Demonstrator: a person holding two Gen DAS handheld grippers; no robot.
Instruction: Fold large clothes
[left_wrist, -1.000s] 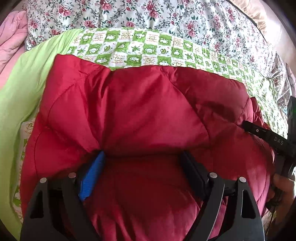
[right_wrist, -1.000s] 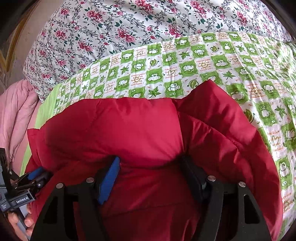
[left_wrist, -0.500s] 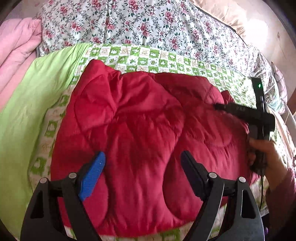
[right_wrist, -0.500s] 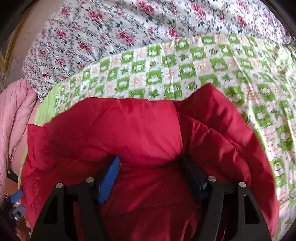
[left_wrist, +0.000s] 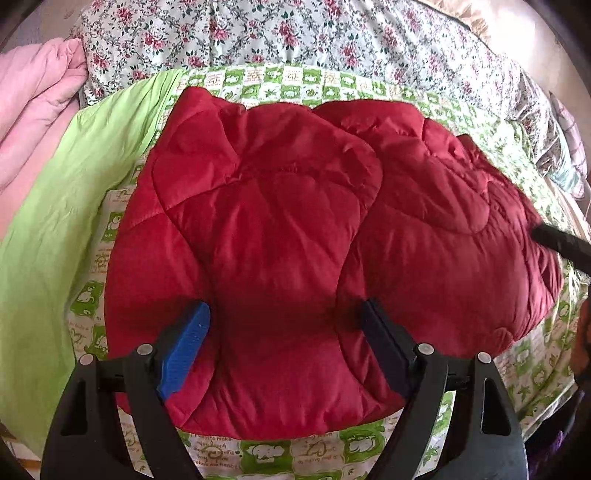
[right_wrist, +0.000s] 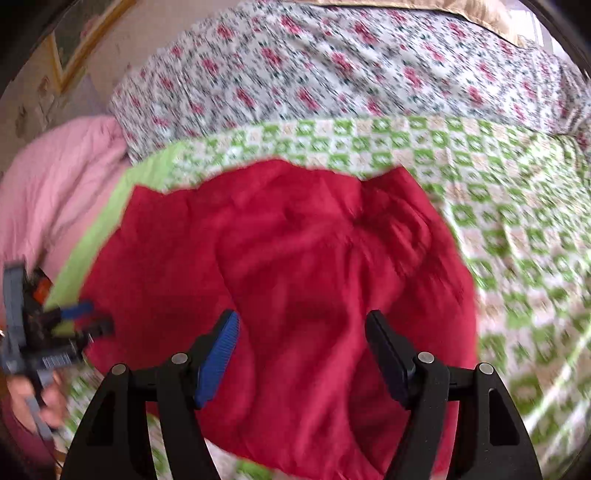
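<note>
**Two tools open above a folded red jacket**

Both tools stand with jaws spread wide and nothing between them. The left tool hangs over the near half of the red padded jacket; the right tool hangs over the same garment from the other side, in a motion-blurred view. Contact with the fabric cannot be confirmed in either view.

The jacket lies as a compact bundle on the green checked bedsheet, one quilted layer lapped over another, so at least one fold appears done. It sits mid-bed, clear of the floral quilt and the pink blanket, likely for working room on all sides.

Judgement: the open, raised stance suits choosing the next grip. Puffy filling may spring the fold open.
</note>
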